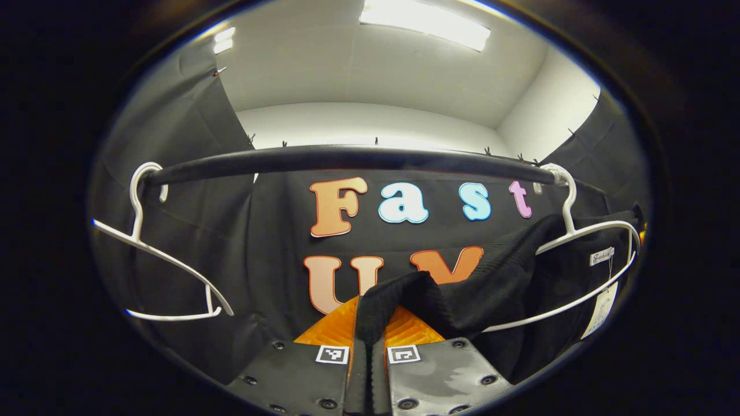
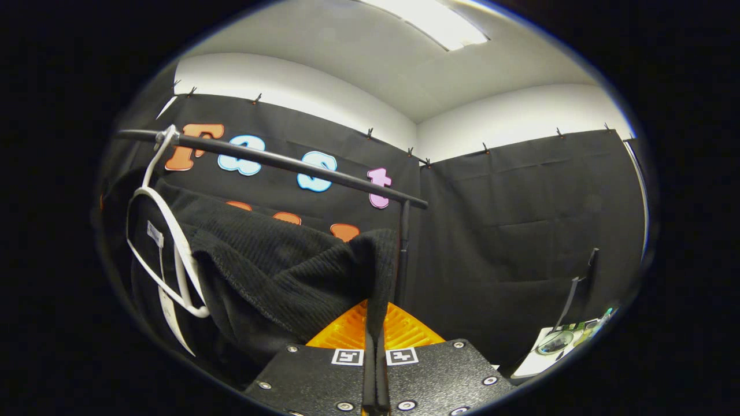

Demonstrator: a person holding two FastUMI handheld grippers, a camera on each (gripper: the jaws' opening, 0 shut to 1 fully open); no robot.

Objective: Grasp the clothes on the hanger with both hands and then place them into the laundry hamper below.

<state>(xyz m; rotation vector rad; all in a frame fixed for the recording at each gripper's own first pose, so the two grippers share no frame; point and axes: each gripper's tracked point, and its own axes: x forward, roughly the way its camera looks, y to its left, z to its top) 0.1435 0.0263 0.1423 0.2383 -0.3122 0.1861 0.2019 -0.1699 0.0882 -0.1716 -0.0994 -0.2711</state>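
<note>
A black knit garment (image 1: 491, 283) hangs on a white hanger (image 1: 578, 231) at the right end of the black rail (image 1: 347, 157). My left gripper (image 1: 368, 323) is shut on a fold of its fabric, pulled toward the camera. In the right gripper view the same garment (image 2: 272, 271) drapes from the white hanger (image 2: 167, 242) at the left, under the rail (image 2: 289, 164). My right gripper (image 2: 376, 323) is shut on another pinched edge of the knit. A paper tag (image 1: 601, 309) dangles from the garment.
An empty white hanger (image 1: 167, 260) hangs at the rail's left end. The rail's upright post (image 2: 403, 248) stands just behind the right gripper. Some small items (image 2: 555, 344) lie low at the right.
</note>
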